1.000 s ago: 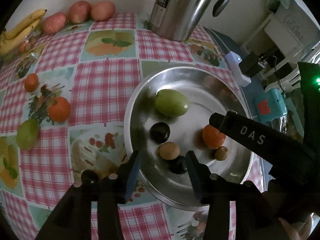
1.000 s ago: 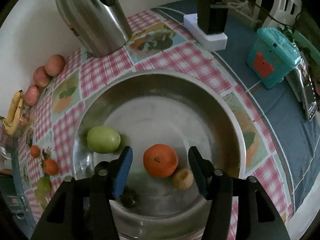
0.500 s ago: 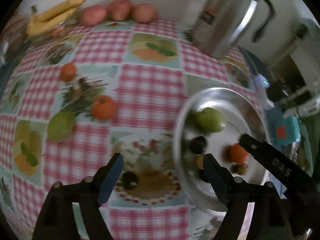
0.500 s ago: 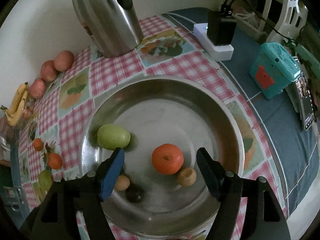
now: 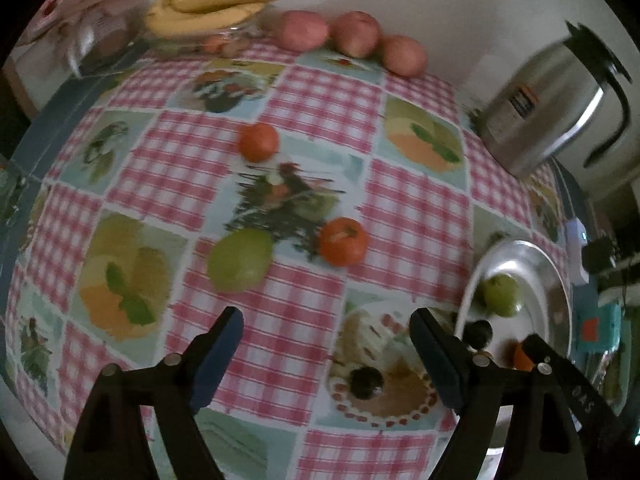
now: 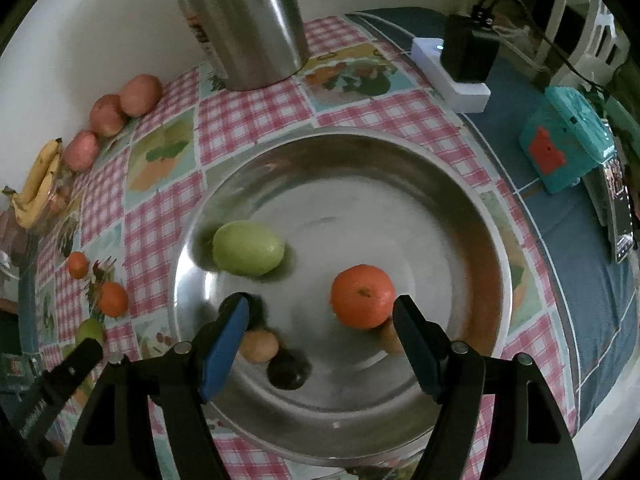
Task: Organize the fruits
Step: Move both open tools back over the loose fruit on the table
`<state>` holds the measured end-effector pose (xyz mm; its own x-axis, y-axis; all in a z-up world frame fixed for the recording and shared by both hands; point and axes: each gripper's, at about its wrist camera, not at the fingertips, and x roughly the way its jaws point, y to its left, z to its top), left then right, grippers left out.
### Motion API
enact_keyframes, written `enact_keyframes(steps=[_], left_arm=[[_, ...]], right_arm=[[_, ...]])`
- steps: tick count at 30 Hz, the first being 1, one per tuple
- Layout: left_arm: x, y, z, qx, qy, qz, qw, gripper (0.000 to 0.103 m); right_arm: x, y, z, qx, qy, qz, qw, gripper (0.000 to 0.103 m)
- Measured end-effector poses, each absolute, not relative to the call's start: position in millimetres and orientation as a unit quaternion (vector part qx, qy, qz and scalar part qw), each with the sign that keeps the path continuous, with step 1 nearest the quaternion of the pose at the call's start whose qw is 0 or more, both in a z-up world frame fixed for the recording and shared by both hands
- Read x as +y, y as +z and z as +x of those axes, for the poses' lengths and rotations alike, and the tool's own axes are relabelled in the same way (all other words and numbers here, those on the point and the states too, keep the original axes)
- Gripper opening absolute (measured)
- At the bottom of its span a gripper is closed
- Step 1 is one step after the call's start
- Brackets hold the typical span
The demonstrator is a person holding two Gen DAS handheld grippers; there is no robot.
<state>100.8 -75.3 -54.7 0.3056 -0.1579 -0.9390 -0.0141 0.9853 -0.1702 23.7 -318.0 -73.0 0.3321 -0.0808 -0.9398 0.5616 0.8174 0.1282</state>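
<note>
A steel plate (image 6: 460, 216) holds a green fruit (image 6: 248, 249), an orange (image 6: 362, 295), a tan fruit (image 6: 259, 346), a dark plum (image 6: 287, 370) and other small fruits half hidden by the fingers. My right gripper (image 6: 322, 330) is open and empty just above the plate's near side. My left gripper (image 5: 326, 342) is open and empty over the tablecloth, left of the plate (image 5: 548, 268). On the cloth lie a green fruit (image 5: 240, 260), an orange (image 5: 343, 241), a smaller orange (image 5: 259, 142) and a dark plum (image 5: 365, 380).
A steel kettle (image 5: 548, 100) stands at the back right, also shown in the right wrist view (image 6: 244, 20). Three red apples (image 5: 354, 36) and bananas (image 5: 212, 6) line the back wall. A white charger (image 6: 452, 76) and teal box (image 6: 568, 144) sit right of the plate.
My left gripper swung left from above the plate to over the tablecloth and opened wider. My right gripper opened wider and drew back a little from the orange.
</note>
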Motion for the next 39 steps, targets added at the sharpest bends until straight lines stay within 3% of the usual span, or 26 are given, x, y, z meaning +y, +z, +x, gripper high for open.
enact_keyframes(steps=[23,24,25,27,39], left_arm=[[-59,-58,104,0.596,-0.030,-0.091,0.797,0.099],[-59,-58,104,0.595,-0.030,-0.090,0.798,0.100],[-59,-58,104,0.594,-0.029,-0.088,0.799,0.103],[-60,-57,103,0.591,-0.029,-0.078,0.803,0.103],[-66,-54,102,0.579,-0.038,-0.048,0.813,0.103]], right_arm=[[-297,-78,33,0.554,-0.182,0.198,0.788,0.075],[-297,-78,33,0.554,-0.182,0.197,0.788,0.080],[-297,-79,33,0.553,-0.183,0.197,0.788,0.093],[-296,-79,34,0.554,-0.183,0.196,0.788,0.100],[-295,-77,34,0.547,-0.175,0.196,0.795,0.100]])
